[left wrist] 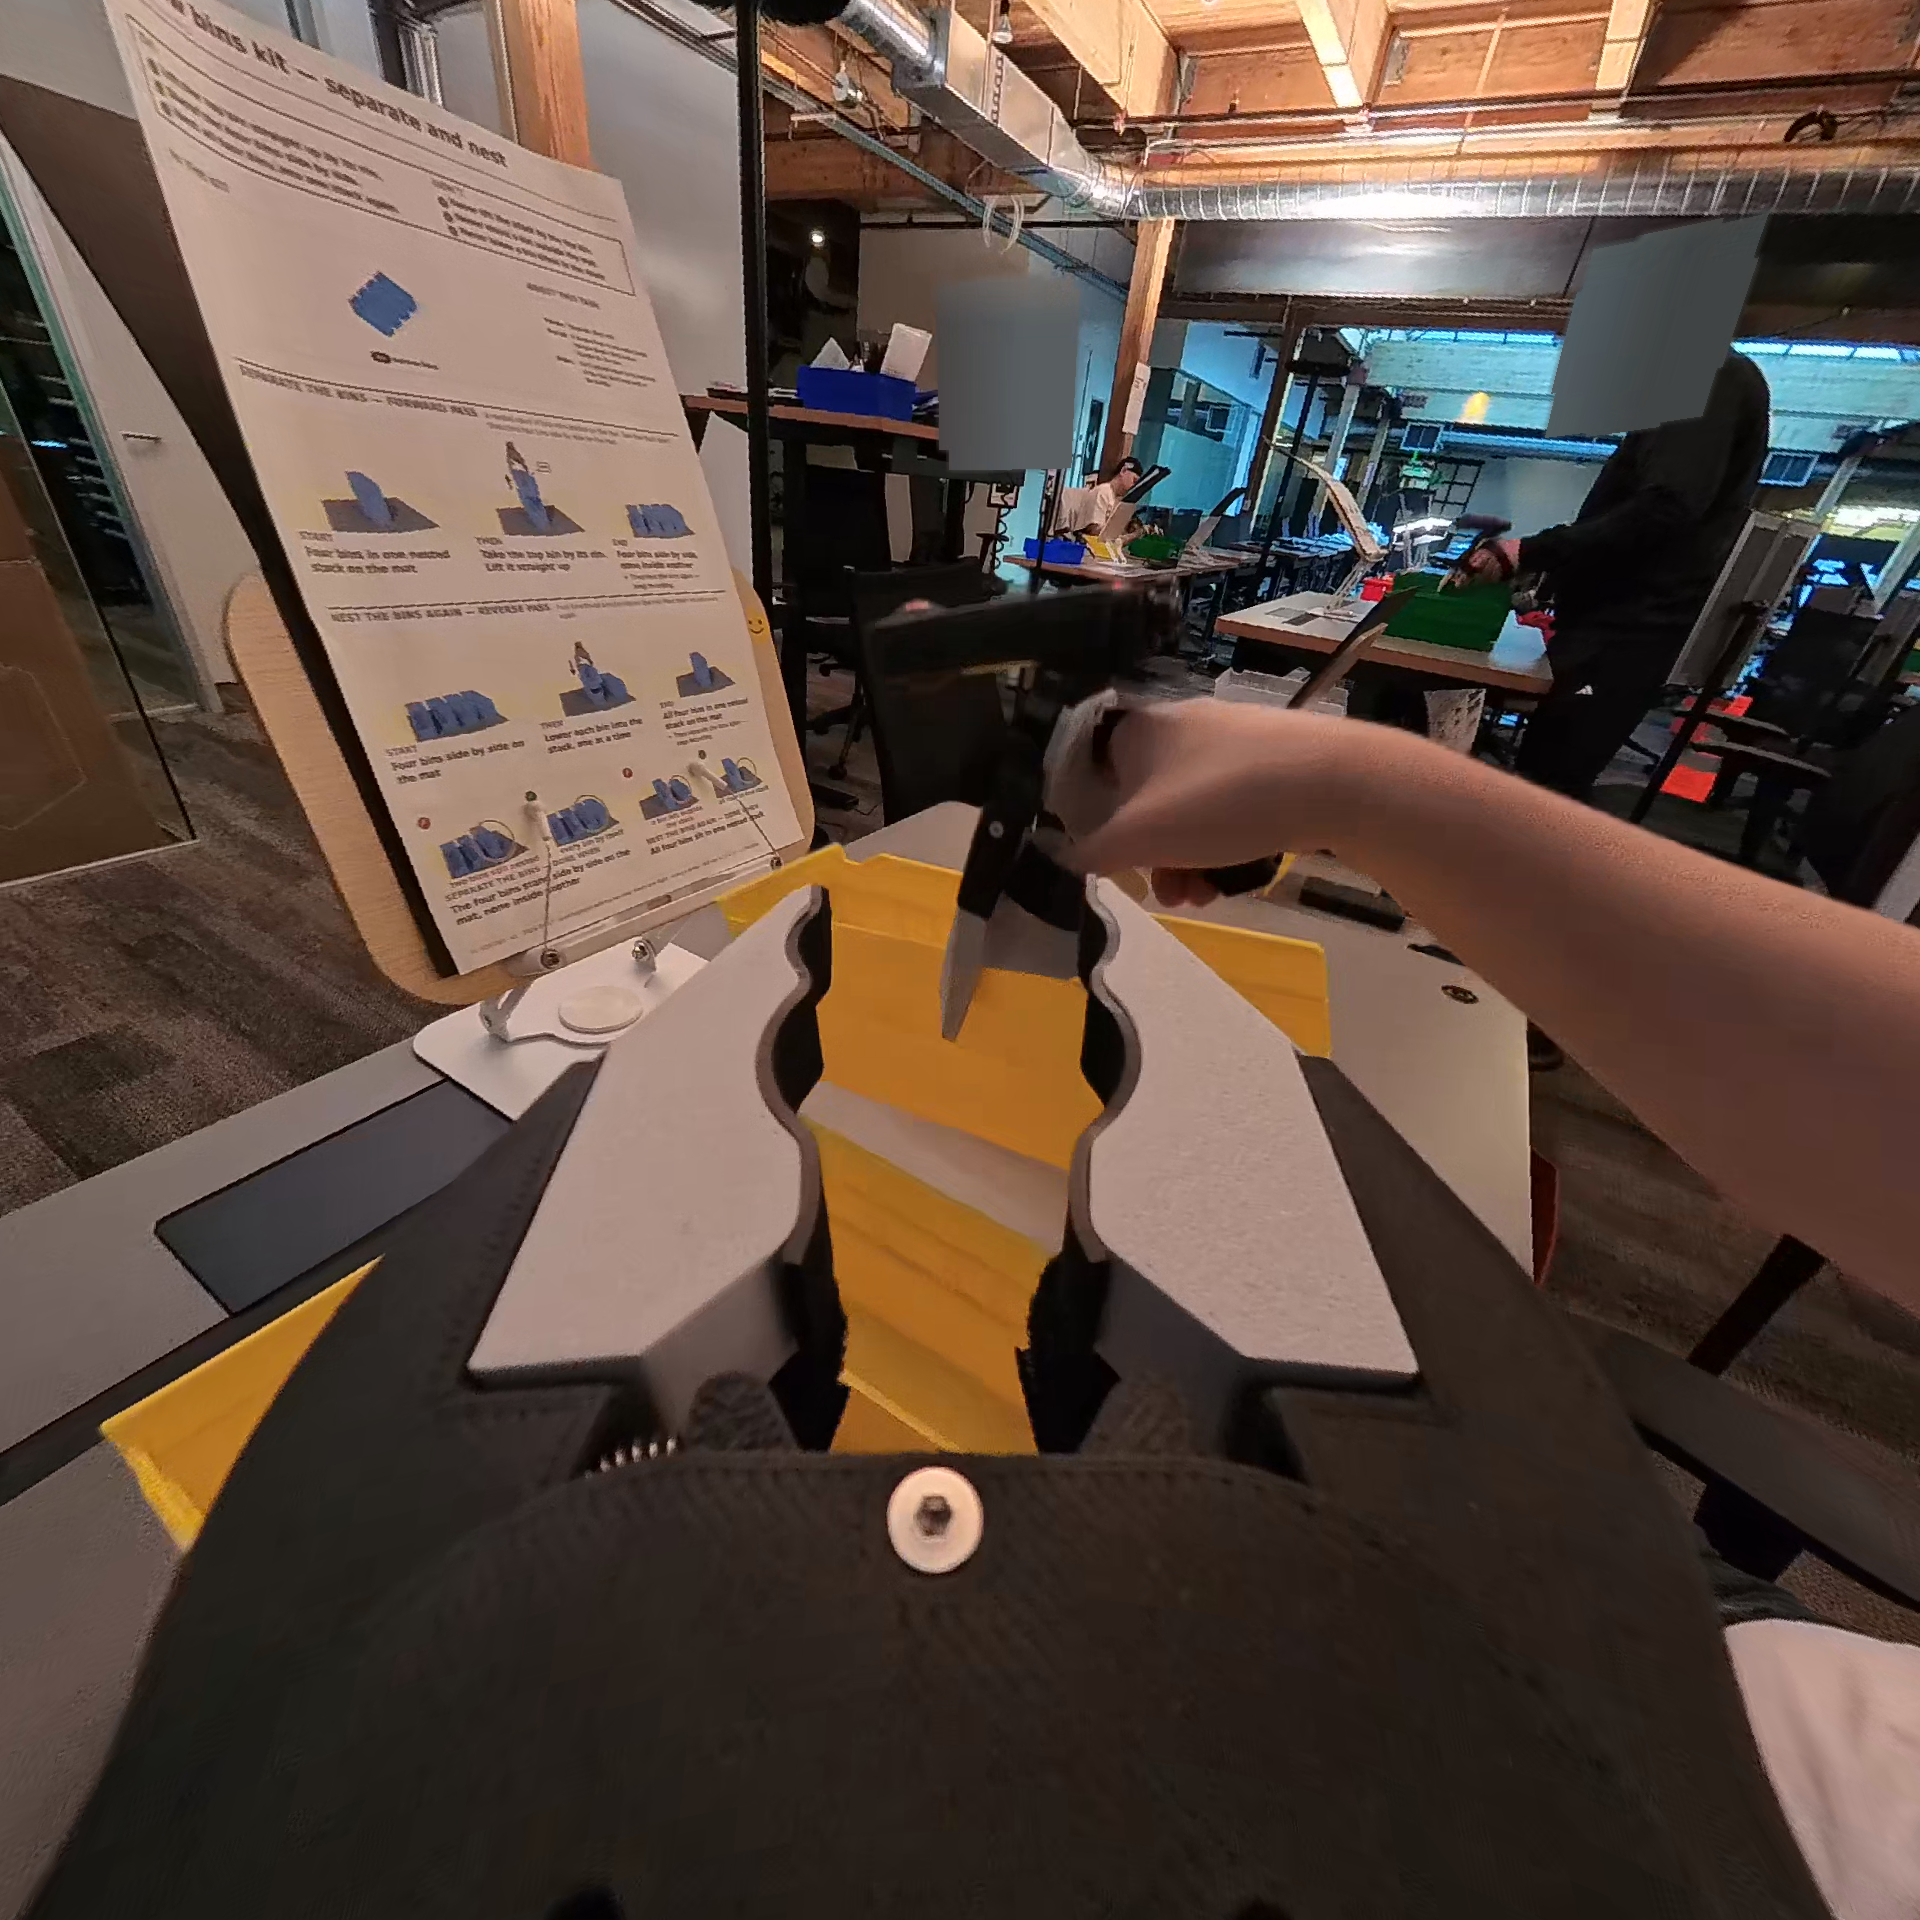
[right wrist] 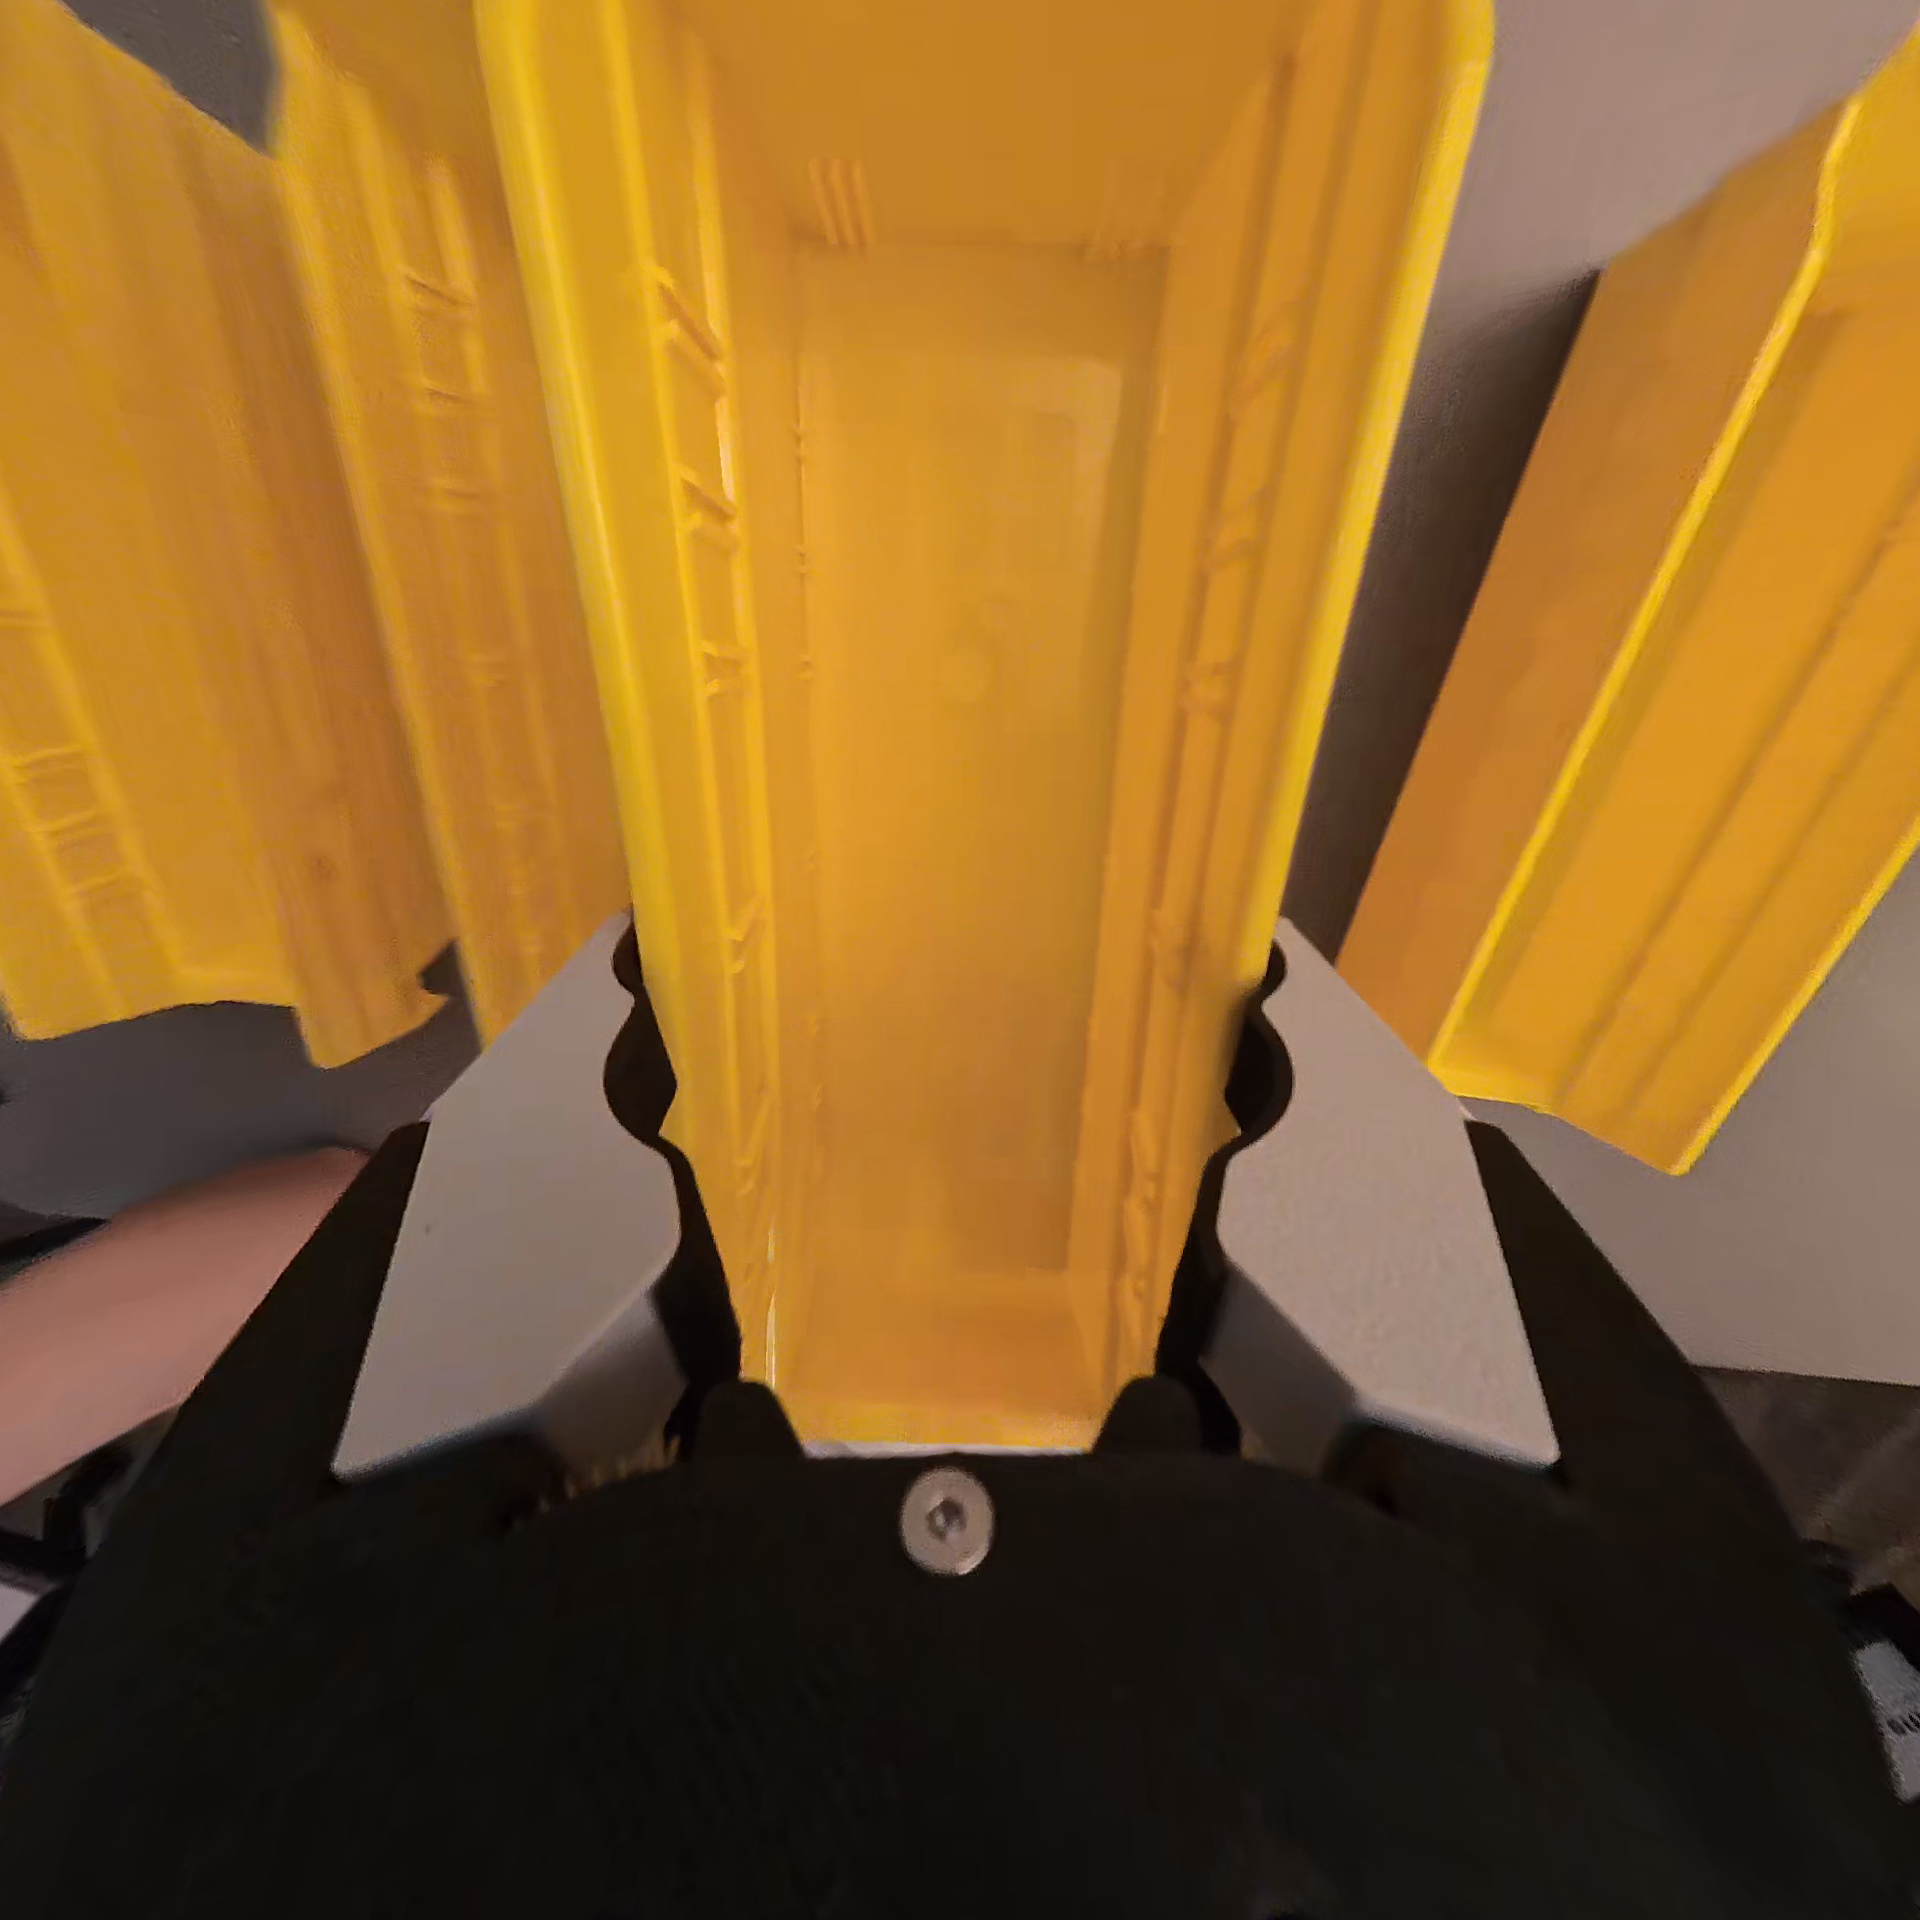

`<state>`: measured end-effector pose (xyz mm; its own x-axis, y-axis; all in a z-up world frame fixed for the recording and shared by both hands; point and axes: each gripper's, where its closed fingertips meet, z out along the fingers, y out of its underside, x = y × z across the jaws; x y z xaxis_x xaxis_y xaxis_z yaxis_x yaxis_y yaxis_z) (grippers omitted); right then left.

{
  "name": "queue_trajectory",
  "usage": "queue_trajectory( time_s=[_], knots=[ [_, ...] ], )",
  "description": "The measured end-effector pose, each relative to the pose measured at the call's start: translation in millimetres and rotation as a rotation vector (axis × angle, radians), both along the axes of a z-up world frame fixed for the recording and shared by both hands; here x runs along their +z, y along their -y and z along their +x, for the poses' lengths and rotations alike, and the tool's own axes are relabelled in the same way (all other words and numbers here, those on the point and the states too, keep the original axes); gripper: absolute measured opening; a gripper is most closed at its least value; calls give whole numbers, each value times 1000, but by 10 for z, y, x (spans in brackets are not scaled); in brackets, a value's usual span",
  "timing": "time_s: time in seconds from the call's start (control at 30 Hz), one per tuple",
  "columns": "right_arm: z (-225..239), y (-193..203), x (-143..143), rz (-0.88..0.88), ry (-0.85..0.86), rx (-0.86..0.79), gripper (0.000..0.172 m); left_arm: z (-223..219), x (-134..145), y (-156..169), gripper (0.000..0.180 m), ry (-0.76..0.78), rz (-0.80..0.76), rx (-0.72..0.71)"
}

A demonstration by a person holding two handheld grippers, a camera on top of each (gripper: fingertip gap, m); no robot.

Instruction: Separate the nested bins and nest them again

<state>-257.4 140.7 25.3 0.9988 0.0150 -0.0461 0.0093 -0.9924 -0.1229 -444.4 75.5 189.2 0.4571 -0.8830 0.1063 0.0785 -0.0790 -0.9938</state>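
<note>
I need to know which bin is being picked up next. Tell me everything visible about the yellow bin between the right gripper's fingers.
The yellow bin is a long, narrow, open-topped tray of glossy moulded plastic, empty, with ribbed inner side walls and a flat floor. It runs lengthwise away from the right gripper, whose grey fingers straddle its near end, black pads against both outer walls. Other yellow bins lie apart on either side on the pale table.
</note>
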Motion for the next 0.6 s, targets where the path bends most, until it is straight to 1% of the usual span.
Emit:
queue_trajectory(
  time_s=[0.07, 0.17, 0.27, 0.37, 0.6],
  knots=[
    [-232, -40, 116, 14, -15, 16, 110, -34, 4, 9, 47, 2, -1, 5],
    [-562, -111, 163, 40, -36, 35, 110, -82, 25, 22, 47, 13, -1, 6],
    [-823, -157, 74, 56, -63, 38, 110, -125, 43, 25, 46, 25, -2, 5],
    [-970, -121, -90, 26, -76, 35, 110, -175, 63, 13, 48, 45, -9, 11],
    [-998, -94, -326, -4, 1, 2, 111, -297, 120, 59, 48, 73, -2, 22]
  ],
)
